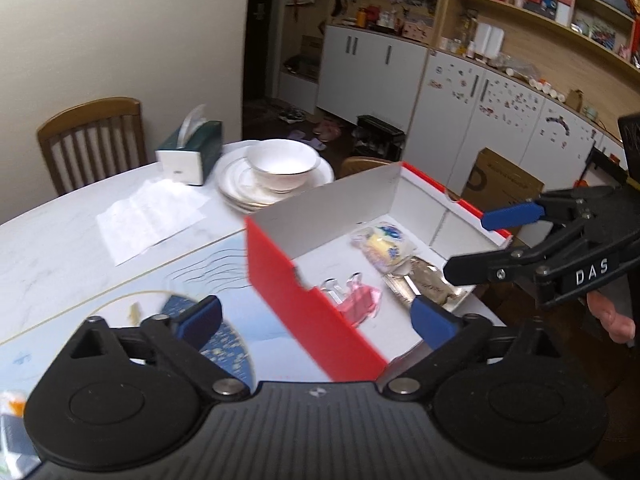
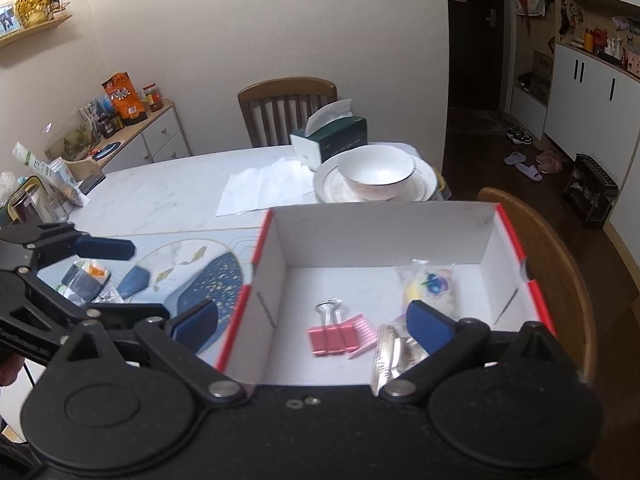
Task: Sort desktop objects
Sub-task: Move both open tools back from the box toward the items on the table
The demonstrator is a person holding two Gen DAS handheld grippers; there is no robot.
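Note:
A box [image 1: 280, 264], red outside and white inside, lies open on the table's right end. In it are pink binder clips [image 1: 360, 304] [image 2: 340, 338], a clear snack packet with yellow and blue [image 1: 386, 246] [image 2: 430, 286], and a silvery brown wrapper [image 1: 424, 284] [image 2: 394, 356]. My left gripper [image 1: 316, 318] stands wide open over the box's near left wall, holding nothing. My right gripper [image 2: 312, 324] is also wide open and empty, in front of the box [image 2: 380, 236]. Each shows in the other's view: the right gripper [image 1: 480, 242], the left gripper [image 2: 120, 266].
A blue-patterned placemat [image 2: 208, 276] left of the box carries a small dark and orange packet [image 2: 86, 280]. Behind are a paper sheet [image 2: 264, 188], a tissue box [image 2: 332, 138], a bowl on stacked plates [image 2: 378, 172] and wooden chairs [image 2: 286, 104].

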